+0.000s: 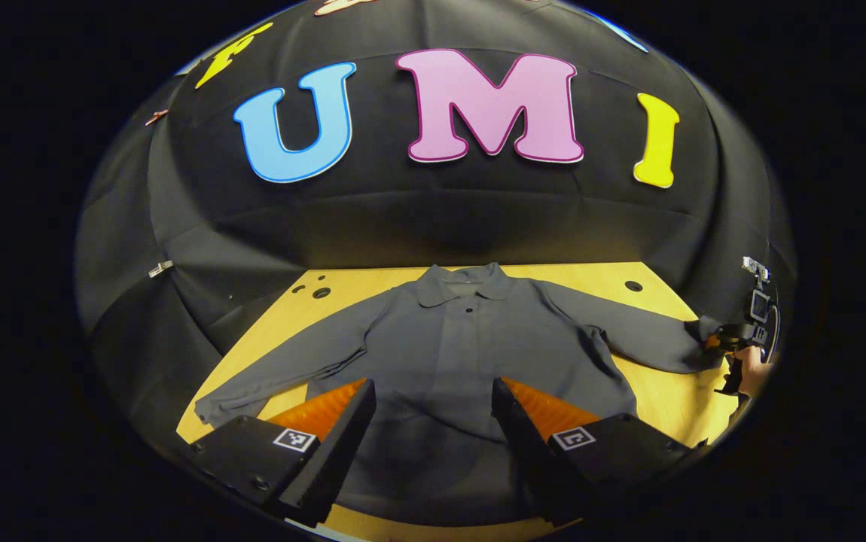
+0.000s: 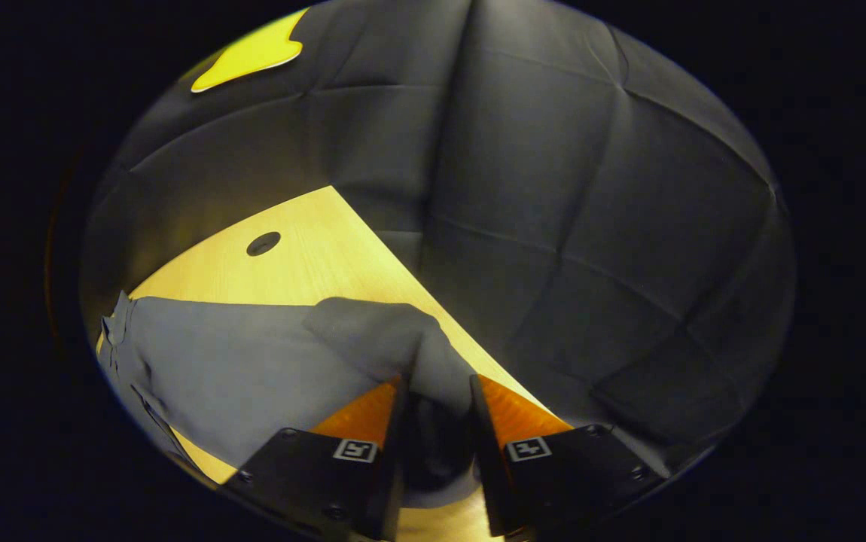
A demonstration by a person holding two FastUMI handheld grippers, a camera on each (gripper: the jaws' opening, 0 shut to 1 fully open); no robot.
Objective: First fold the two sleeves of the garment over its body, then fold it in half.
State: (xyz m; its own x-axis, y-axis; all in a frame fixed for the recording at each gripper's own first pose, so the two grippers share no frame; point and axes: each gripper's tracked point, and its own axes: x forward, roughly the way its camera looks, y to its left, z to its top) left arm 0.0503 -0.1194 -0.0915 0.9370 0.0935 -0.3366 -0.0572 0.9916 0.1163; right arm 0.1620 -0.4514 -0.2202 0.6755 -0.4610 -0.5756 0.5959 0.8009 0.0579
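Observation:
A dark grey long-sleeved shirt (image 1: pixel 463 339) lies flat on the wooden table (image 1: pixel 358 282), collar at the far side and both sleeves spread out. My left gripper (image 1: pixel 433 384) hovers open over the shirt's lower body, with nothing between its fingers. The left sleeve (image 1: pixel 282 376) reaches toward the near left table edge. At the far right, my right gripper (image 1: pixel 719 342) pinches the end of the right sleeve (image 1: pixel 629 331). In the right gripper view, my right gripper (image 2: pixel 437 380) is shut on the bunched cuff (image 2: pixel 388 331), which is raised slightly off the table (image 2: pixel 312 256).
The black cloth wall closes in behind the table and along its right side. Small round holes (image 1: pixel 633 286) (image 2: pixel 263 243) mark the tabletop near the far corners. A hand (image 1: pixel 753 373) holds the right gripper beyond the table's right edge.

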